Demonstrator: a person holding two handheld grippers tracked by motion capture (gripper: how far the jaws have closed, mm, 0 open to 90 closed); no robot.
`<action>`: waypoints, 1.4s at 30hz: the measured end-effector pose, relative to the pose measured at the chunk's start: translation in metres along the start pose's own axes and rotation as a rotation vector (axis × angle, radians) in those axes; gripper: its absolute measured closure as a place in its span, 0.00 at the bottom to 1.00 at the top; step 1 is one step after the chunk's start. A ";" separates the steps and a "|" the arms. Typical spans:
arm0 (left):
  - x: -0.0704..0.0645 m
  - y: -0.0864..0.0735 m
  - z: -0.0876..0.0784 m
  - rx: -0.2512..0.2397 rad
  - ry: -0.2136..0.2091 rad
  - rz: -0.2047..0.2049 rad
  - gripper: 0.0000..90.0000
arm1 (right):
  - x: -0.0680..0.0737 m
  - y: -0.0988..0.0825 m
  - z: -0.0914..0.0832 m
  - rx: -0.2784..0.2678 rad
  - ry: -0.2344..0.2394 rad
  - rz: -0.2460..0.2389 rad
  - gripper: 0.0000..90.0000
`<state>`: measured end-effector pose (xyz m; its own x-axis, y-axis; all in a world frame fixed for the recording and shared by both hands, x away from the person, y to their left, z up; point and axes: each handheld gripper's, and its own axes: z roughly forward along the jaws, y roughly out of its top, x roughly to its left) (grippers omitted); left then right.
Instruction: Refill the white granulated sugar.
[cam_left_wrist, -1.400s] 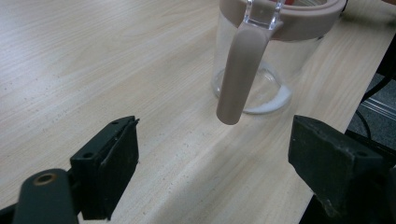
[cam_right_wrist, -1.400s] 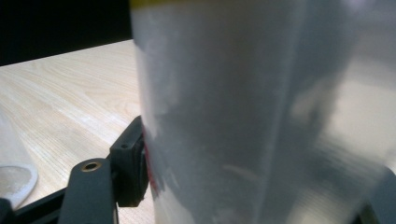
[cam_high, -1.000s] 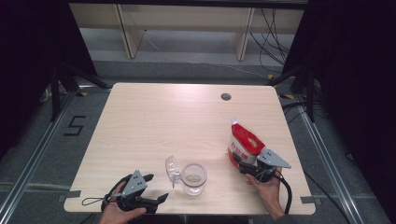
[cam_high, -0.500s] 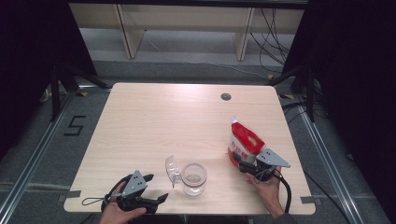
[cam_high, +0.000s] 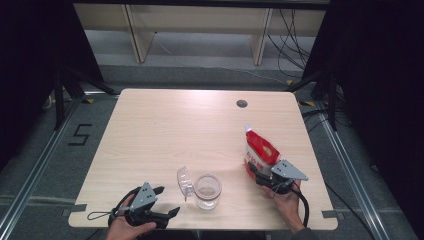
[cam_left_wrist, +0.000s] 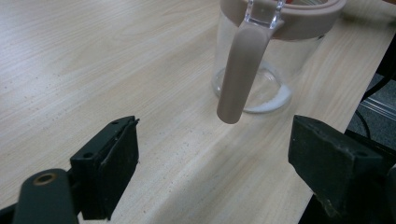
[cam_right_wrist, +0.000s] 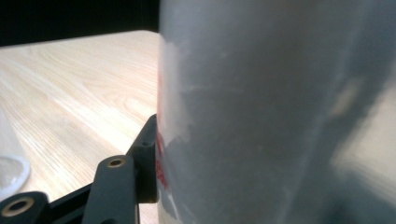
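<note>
Jaws of the right gripper (cam_high: 256, 171) have just been closing around the red and white stand-up pouch with a white spout (cam_high: 259, 150), and one black pad (cam_right_wrist: 150, 149) touches its side, so the grasp looks nearly made. That pouch stands upright to the right of the clear glass jar (cam_high: 207, 191), whose hinged lid (cam_high: 184, 181) hangs open. Lifting and pouring seem still to come, and the left gripper (cam_high: 169, 205), left of the jar, waits spread and empty.
</note>
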<state>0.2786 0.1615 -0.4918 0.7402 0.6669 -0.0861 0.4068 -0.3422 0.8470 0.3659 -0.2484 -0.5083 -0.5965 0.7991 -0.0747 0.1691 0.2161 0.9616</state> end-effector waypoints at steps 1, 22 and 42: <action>0.000 0.000 0.000 -0.001 0.001 -0.002 0.18 | -0.001 0.001 0.000 -0.005 -0.004 -0.048 0.51; 0.006 -0.001 -0.003 0.011 0.026 -0.003 0.18 | 0.041 0.041 -0.038 0.034 -0.166 -0.591 0.52; 0.005 -0.003 -0.001 0.008 0.028 -0.018 0.18 | 0.079 0.052 -0.055 0.061 -0.180 -1.030 0.53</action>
<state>0.2806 0.1662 -0.4942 0.7174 0.6912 -0.0868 0.4244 -0.3349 0.8413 0.2845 -0.2045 -0.4493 -0.3502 0.2827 -0.8930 -0.3123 0.8636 0.3958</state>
